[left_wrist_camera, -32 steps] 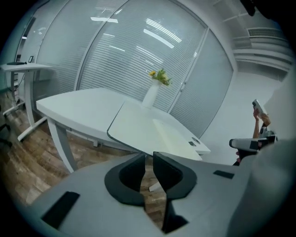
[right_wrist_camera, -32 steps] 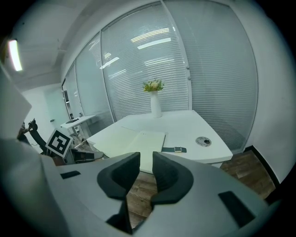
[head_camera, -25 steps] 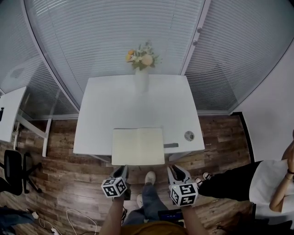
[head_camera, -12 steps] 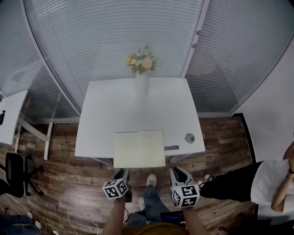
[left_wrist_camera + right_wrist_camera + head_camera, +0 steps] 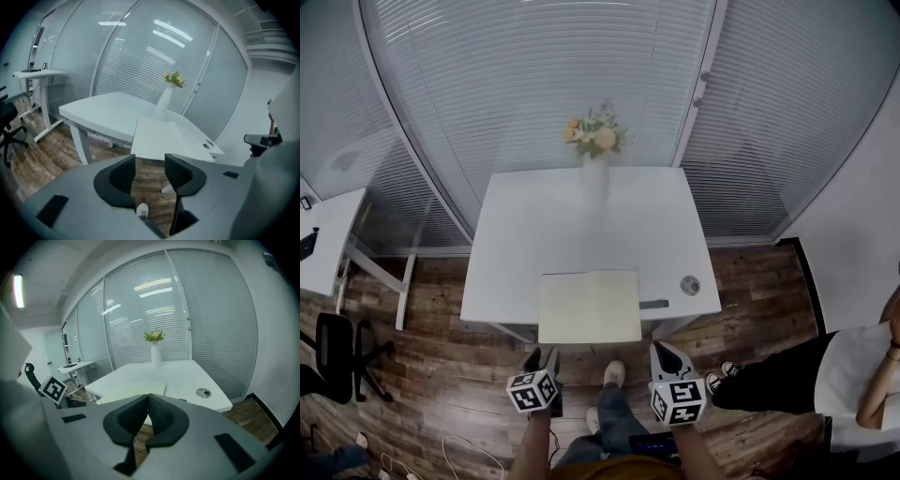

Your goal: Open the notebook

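Both hover short of the seemingly closed notebook (image 5: 590, 306): left gripper (image 5: 541, 355) just opened, empty; right gripper (image 5: 665, 350) just closed, empty.

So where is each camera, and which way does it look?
Head view: on the person's head, looking down at the table, notebook and vase; arms, legs, left tongs and right tongs show.
Left gripper view: rides the left tongs, looking over its just-opened, empty jaws at the notebook; a shoe shows.
Right gripper view: rides the right tongs, over just-shut, empty jaws toward the vase.
All share the notebook.
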Demonstrator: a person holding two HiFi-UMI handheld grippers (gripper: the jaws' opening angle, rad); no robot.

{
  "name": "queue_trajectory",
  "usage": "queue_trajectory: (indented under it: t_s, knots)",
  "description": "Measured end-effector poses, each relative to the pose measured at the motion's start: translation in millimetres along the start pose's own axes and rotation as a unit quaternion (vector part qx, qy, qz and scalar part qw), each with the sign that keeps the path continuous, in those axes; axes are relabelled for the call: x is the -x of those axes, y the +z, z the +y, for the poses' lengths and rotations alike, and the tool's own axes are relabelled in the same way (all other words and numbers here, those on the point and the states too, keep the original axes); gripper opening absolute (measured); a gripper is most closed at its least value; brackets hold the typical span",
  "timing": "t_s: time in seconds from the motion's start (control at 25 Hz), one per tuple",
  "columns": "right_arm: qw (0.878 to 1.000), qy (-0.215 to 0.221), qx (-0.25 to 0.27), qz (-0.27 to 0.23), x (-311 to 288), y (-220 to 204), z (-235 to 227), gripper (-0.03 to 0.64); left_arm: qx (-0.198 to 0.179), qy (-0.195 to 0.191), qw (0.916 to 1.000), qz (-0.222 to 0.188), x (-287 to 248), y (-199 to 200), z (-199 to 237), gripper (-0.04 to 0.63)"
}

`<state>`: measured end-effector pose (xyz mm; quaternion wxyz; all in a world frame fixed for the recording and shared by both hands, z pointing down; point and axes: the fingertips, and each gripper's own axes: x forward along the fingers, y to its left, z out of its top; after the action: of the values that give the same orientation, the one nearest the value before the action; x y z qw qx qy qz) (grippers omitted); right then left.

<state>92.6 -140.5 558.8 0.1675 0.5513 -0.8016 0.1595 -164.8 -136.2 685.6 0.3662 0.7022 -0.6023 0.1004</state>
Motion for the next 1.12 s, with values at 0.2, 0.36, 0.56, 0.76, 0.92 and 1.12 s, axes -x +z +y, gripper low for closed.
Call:
queue_trajectory:
  t_s: [0.2, 0.36, 0.56, 0.76, 0.92, 1.12]
  knots:
    - [0.999, -0.008, 0.031, -0.015, 4, 11, 6, 0.012, -0.059, -0.016, 0.9976, -0.034, 12, 34, -27, 0.198]
    - [0.999, -0.009, 0.033, -0.032, 11, 20, 10, 0.012, -0.096, -0.026, 0.9928, -0.066, 29, 60, -52, 0.164]
    - [0.998, -0.014, 0.035, -0.053, 22, 35, 11, 0.012, -0.139, -0.028, 0.9846, -0.103, 49, 91, -79, 0.092]
    - [0.996, -0.020, 0.038, -0.080, 36, 51, 14, 0.012, -0.177, -0.029, 0.9727, -0.147, 77, 120, -104, 0.035]
    - [0.995, -0.022, 0.042, -0.092, 42, 59, 17, 0.012, -0.179, -0.041, 0.9699, -0.160, 88, 130, -116, 0.023]
    - [0.993, -0.023, 0.049, -0.102, 52, 63, 22, 0.012, -0.171, -0.057, 0.9699, -0.164, 97, 130, -123, 0.023]
